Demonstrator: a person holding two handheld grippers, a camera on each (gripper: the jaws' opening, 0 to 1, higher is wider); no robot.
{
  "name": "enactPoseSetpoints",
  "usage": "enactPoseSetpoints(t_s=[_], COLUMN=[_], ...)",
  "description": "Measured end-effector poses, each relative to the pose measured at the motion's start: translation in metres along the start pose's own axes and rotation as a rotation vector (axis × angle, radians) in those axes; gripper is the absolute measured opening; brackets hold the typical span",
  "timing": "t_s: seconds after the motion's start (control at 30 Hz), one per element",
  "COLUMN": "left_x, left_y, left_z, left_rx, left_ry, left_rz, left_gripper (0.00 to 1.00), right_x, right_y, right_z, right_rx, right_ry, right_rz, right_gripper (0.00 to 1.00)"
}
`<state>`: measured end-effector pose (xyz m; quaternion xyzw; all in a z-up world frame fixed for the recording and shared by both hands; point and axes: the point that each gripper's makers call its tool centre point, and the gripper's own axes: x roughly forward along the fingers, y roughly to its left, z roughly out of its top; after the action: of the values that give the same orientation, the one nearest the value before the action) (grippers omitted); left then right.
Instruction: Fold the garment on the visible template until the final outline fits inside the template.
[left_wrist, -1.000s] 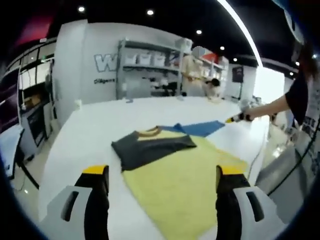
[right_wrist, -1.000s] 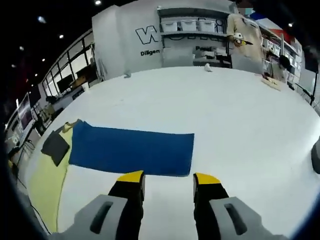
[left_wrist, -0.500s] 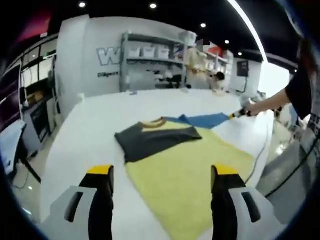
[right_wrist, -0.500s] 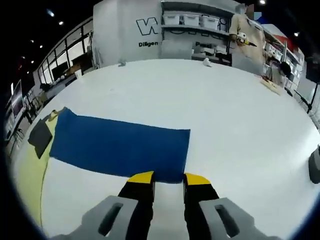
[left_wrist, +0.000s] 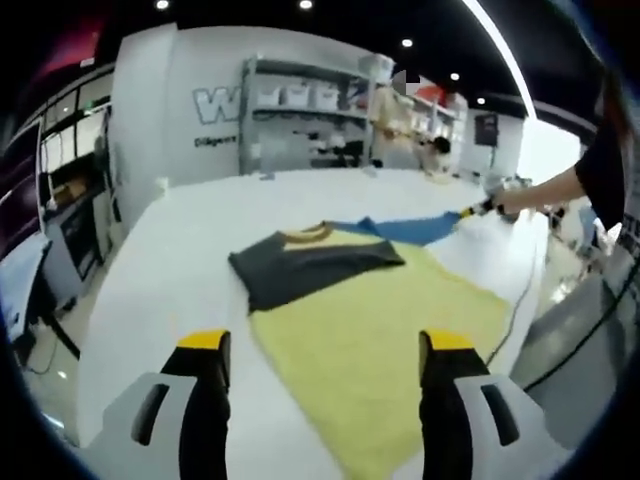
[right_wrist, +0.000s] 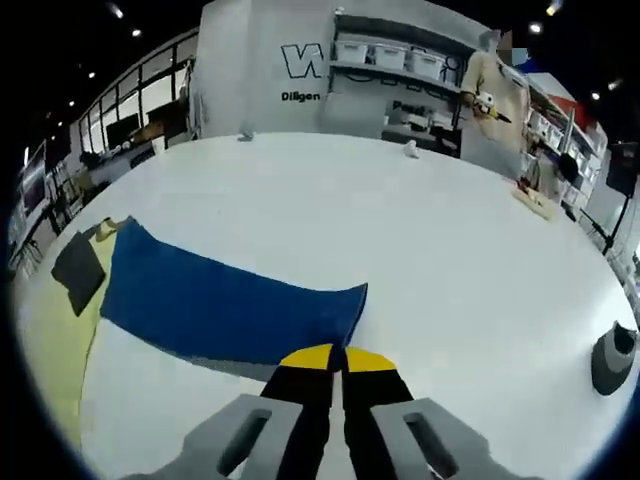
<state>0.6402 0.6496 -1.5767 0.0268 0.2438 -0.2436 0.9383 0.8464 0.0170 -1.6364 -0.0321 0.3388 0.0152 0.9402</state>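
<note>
While the left gripper (left_wrist: 320, 350) hangs back over the near edge of the white table (left_wrist: 180, 250), its yellow-tipped jaws stand wide apart with nothing between them. In the left gripper view it looks parked there to leave the cloth free. Ahead lies the garment (left_wrist: 330, 275), flat on the tabletop: dark grey sleeve folded across the chest, mustard collar, pale yellow body with a soft, towel-like nap. A blue panel (left_wrist: 410, 228) runs off its far side toward the right gripper (left_wrist: 478, 208), held out at arm's length by the person's hand (left_wrist: 512, 198). The blue edge lifts toward that gripper, so the grip seems meant to carry it over for a fold.

In the right gripper view, the right gripper's (right_wrist: 330, 357) jaws are pinched together on the near corner of the blue panel (right_wrist: 220, 305). The cloth there rises off the table and curls, thin and limp, smooth-faced, roughly a long rectangle. Its far end meets the grey sleeve (right_wrist: 78, 272) and yellow body (right_wrist: 55, 345) at the left. A small dark round object (right_wrist: 610, 360) sits well apart on the right. Shelving (right_wrist: 400, 80) stands against the back wall. I can't make out a template outline in either view.
</note>
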Motion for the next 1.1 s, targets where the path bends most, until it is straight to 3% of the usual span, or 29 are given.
enactPoseSetpoints(t_s=[0.1,0.33,0.43,0.53,0.63,0.7,0.73,0.77,0.8,0.97,1.03,1.1], left_x=[0.001,0.001,-0.001,-0.002,-0.002,-0.002,-0.001,0.000,0.001,0.002,0.002,0.002], left_y=[0.002,0.010,0.014,0.015,0.009,0.010,0.011,0.011,0.011,0.006,0.005,0.002], left_z=[0.001,-0.001,0.002,0.004,0.006,0.005,0.002,0.000,-0.001,0.001,0.001,0.001], left_rx=[-0.008,0.007,0.005,0.007,0.006,0.006,0.007,0.006,0.004,0.007,0.005,0.002], left_ry=[-0.010,-0.012,-0.026,-0.033,-0.033,-0.033,-0.026,-0.025,-0.024,-0.028,-0.029,-0.024], left_rz=[-0.003,-0.003,-0.001,0.006,0.008,0.009,0.009,0.008,0.007,0.002,0.002,-0.001], left_gripper=[0.71,0.69,0.69,0.69,0.70,0.69,0.69,0.69,0.69,0.69,0.69,0.69], right_x=[-0.015,-0.026,-0.038,-0.033,-0.044,-0.056,-0.057,-0.057,-0.059,-0.078,-0.080,-0.086], right_y=[0.010,0.033,0.054,0.067,0.091,0.110,0.127,0.131,0.140,0.204,0.217,0.247], right_z=[0.029,0.056,0.074,0.086,0.104,0.124,0.132,0.138,0.146,0.186,0.195,0.207], right_rx=[0.068,0.056,0.054,0.021,-0.137,-0.161,-0.216,-0.288,-0.303,-0.265,-0.224,-0.207], right_ry=[-0.102,-0.156,-0.184,-0.210,-0.237,-0.275,-0.295,-0.284,-0.295,-0.419,-0.452,-0.497], right_rz=[0.019,0.077,0.111,0.152,0.182,0.224,0.247,0.225,0.232,0.341,0.379,0.435], right_gripper=[0.00,0.00,0.00,0.00,0.00,0.00,0.00,0.00,0.00,0.00,0.00,0.00])
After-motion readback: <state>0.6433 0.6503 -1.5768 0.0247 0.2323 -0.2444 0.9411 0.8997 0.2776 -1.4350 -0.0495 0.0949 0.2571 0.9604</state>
